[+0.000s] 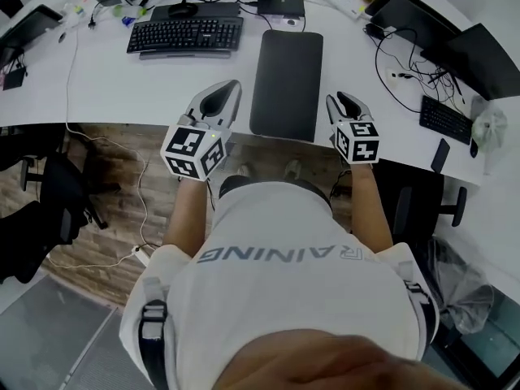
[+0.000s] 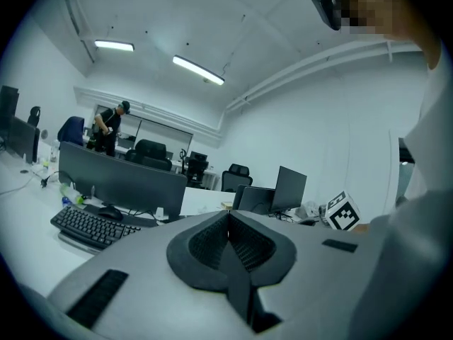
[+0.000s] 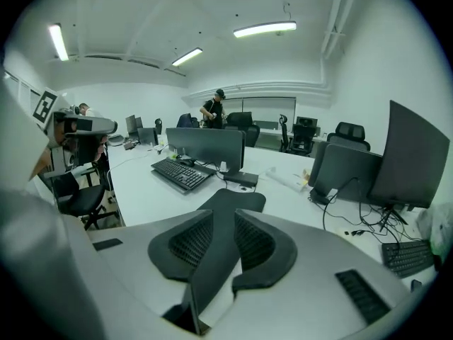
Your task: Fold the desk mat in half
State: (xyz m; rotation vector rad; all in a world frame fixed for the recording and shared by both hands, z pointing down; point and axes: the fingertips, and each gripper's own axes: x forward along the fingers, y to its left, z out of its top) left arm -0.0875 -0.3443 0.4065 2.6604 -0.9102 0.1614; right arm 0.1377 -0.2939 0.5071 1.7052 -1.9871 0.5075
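The dark desk mat (image 1: 286,84) lies on the white desk (image 1: 122,80) as a narrow doubled strip, its near end at the desk's front edge. My left gripper (image 1: 234,86) hovers just left of that near end, apart from it; its jaws (image 2: 228,214) meet at the tips and are shut with nothing in them. My right gripper (image 1: 338,98) hangs just right of the mat's near end. Its jaws (image 3: 224,214) stand apart and empty, and the desk mat (image 3: 237,199) shows through the gap, lying on the desk beyond.
A black keyboard (image 1: 185,35) and a mouse (image 1: 182,9) sit at the back left, with monitors behind. Laptops and tangled cables (image 1: 406,63) are at the right, along with a second keyboard (image 1: 443,120) and a phone (image 1: 439,154). Office chairs (image 1: 57,193) stand at the left.
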